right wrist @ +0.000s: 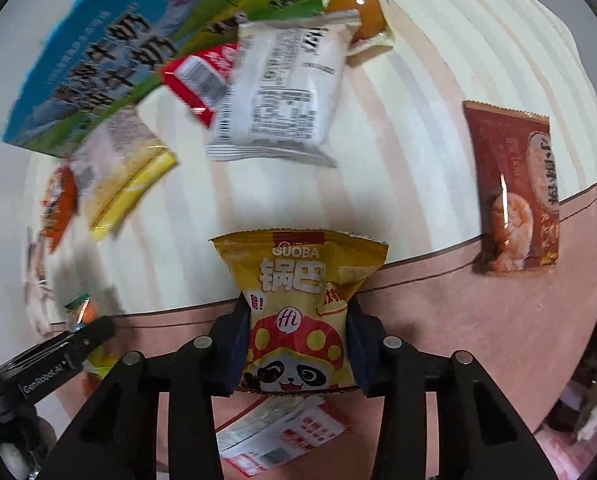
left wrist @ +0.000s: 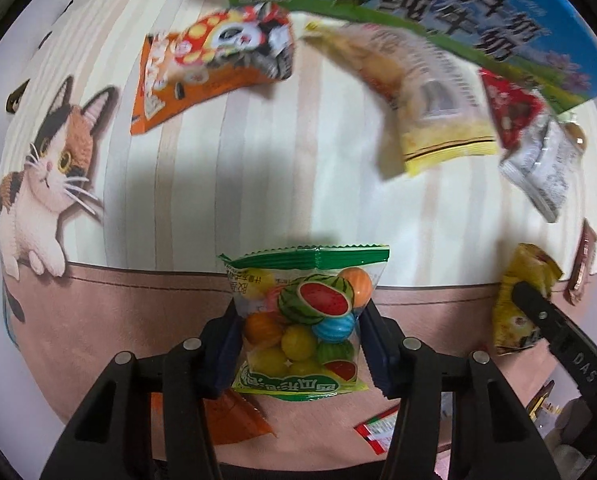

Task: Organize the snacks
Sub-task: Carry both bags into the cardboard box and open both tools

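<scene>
A home, by the look of it; the table [left wrist: 202, 168] wears a soft cream-and-pink striped cloth printed with a calico cat [left wrist: 46, 168]; small foil and plastic snack packets [right wrist: 282, 92] lie loose across it beside a blue-and-green printed milk carton box [left wrist: 478, 12]; blurred household clutter shows past the table's edge.

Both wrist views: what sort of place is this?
Probably a home table: a cat-print striped tablecloth, loose snack packets such as the white packet, and a milk carton box lying on it.
</scene>
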A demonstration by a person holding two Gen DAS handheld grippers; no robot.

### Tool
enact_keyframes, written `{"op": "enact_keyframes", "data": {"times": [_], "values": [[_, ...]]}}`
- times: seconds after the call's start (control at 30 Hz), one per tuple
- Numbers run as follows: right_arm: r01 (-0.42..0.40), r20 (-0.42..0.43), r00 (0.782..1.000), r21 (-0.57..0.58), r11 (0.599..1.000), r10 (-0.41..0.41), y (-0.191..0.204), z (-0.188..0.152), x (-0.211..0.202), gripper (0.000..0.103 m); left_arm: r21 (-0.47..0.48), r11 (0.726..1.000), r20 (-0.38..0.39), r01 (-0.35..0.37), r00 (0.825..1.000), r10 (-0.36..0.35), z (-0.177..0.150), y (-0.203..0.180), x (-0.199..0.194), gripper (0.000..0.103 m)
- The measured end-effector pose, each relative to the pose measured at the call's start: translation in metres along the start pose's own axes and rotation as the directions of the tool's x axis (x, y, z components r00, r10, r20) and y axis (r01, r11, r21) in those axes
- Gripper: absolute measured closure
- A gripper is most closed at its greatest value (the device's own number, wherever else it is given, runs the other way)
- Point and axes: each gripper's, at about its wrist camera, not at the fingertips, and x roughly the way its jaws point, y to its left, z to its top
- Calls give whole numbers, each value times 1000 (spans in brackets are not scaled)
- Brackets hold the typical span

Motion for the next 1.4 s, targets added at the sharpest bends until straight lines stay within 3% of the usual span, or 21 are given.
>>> {"op": "enact_keyframes", "data": {"times": [0.23, 0.43, 0.57, 0.7, 0.87, 1.03, 1.17, 1.4], "values": [[-135, 71, 988, -22, 991, 136, 19, -1, -45, 60, 38, 996, 63, 81, 995, -84, 13, -10, -55, 53], [-231, 153, 959, -75, 970, 240, 43, 26, -100, 60, 83, 985, 161, 153, 973, -165, 45, -20, -126, 53], [-278, 196, 935, -114, 954, 296, 61, 59, -136, 60, 107, 980, 217, 166, 958, -186, 81, -37, -163, 53], [-262, 233, 927, -158, 952, 294, 79, 101, -156, 60, 104, 986, 247, 130, 957, -152, 135, -49, -177, 53], [-221, 253, 931, -178, 959, 262, 106, 163, -152, 60, 86, 994, 231, 69, 969, -87, 195, -47, -168, 53], [-217, 200, 948, -166, 962, 249, 123, 209, -121, 60, 77, 996, 168, 55, 983, -67, 243, -44, -134, 53], [-214, 141, 962, -154, 965, 236, 132, 229, -88, 60, 53, 994, 79, 96, 992, -100, 265, -37, -101, 53], [-194, 56, 978, -139, 971, 203, 135, 239, -37, 60, 44, 996, -19, 79, 997, -79, 279, -29, -54, 53]]}}
